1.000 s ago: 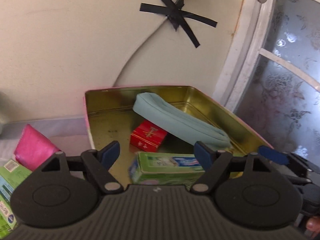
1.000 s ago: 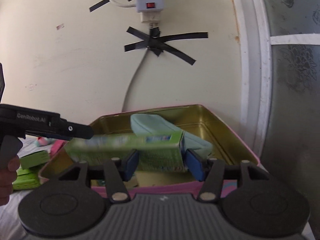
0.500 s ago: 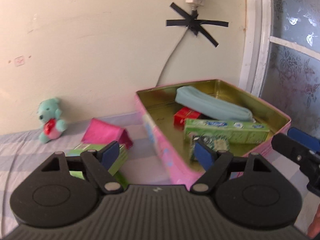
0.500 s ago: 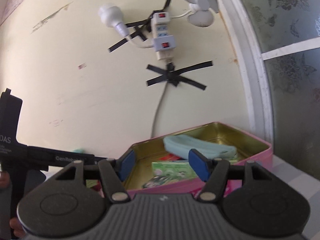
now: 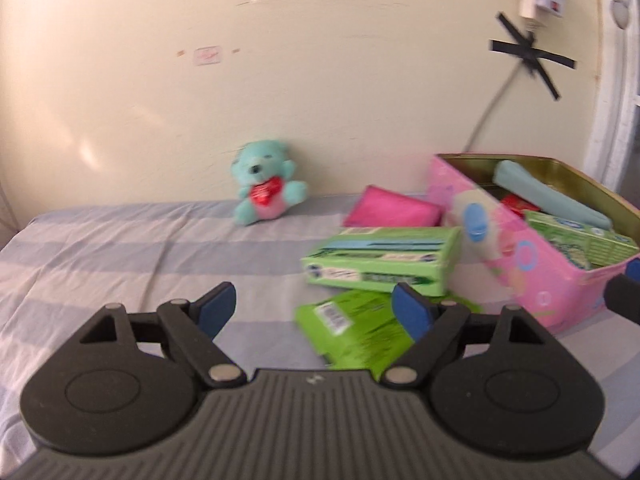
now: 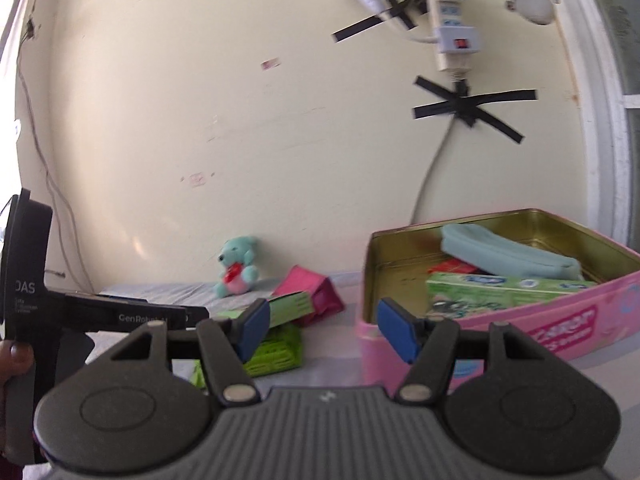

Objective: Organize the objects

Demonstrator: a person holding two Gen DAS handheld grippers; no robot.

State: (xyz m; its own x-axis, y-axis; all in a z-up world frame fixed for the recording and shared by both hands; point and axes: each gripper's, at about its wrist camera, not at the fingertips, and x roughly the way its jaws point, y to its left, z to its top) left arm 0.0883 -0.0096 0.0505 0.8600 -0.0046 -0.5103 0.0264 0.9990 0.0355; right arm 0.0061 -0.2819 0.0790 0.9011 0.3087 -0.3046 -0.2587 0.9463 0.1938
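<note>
**Box dropped in the tin; both tongs pull back empty**

On the far left of the striped bedsheet [image 5: 120, 248] nothing needs sorting. The teddy bear [image 5: 266, 188] sits against the wall, apart from the pile. The left gripper [image 5: 314, 310], a second ago hanging over the tin, has swung out and now faces the loose things; its jaws are spread wide with nothing between them. Ahead of it lie a green box [image 5: 384, 260], a green packet [image 5: 360, 330] partly under that box, and a pink pouch [image 5: 394, 212] behind, just beside the tin.

The right gripper [image 6: 326, 326], which was clenched on a green carton a second ago, is now released and drawn back from the pink tin [image 6: 520, 320]. That carton [image 6: 504, 286] lies inside the tin, next to a red box [image 6: 452, 268] and under the edge of a blue-green pouch [image 6: 508, 254].

So one more item is stowed. Judging by where the left tongs point, the green box looks like the next pick, then packet and pouch.
</note>
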